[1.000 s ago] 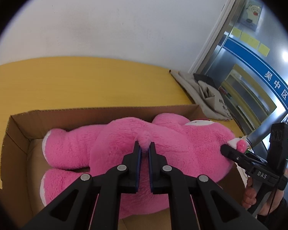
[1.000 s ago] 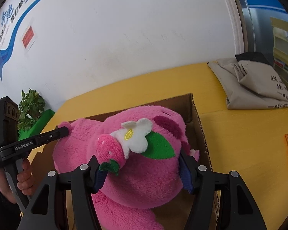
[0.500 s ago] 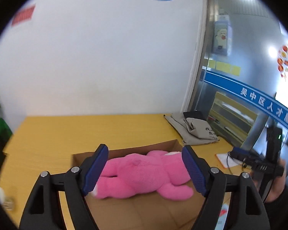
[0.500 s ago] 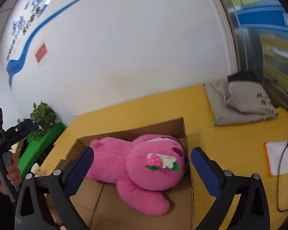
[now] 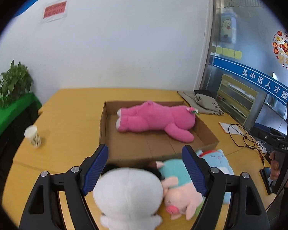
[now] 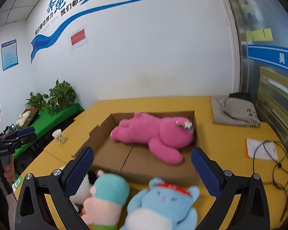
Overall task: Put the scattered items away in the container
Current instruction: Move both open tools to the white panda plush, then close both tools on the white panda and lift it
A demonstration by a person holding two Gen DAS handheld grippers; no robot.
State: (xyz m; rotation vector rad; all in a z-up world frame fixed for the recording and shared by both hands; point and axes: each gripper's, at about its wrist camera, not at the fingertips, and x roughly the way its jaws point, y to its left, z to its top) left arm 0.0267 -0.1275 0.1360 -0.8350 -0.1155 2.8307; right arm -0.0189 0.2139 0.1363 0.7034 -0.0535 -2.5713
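A large pink plush bear (image 5: 155, 117) (image 6: 153, 134) lies on its side in the shallow cardboard box (image 5: 124, 151) (image 6: 155, 170) on the yellow table. In front of the box lie a white plush (image 5: 128, 195), a pink pig plush in a teal cap (image 5: 180, 189) (image 6: 105, 197) and a light blue plush (image 5: 218, 161) (image 6: 163, 205). My left gripper (image 5: 144, 164) is open above the white plush and the pig. My right gripper (image 6: 142, 170) is open above the pig and the blue plush. Both are empty.
A paper cup (image 5: 33, 138) (image 6: 58, 136) stands on the table left of the box. A folded grey bag (image 5: 201, 101) (image 6: 234, 113) lies at the back right. A paper and black cables (image 6: 268, 153) lie at the right. Green shelf with plants (image 6: 53, 99) stands left.
Both grippers let go of the pink bear, opened wide and pulled back and up from the box. The bear now rests in the box, and the loose plush toys came into view.
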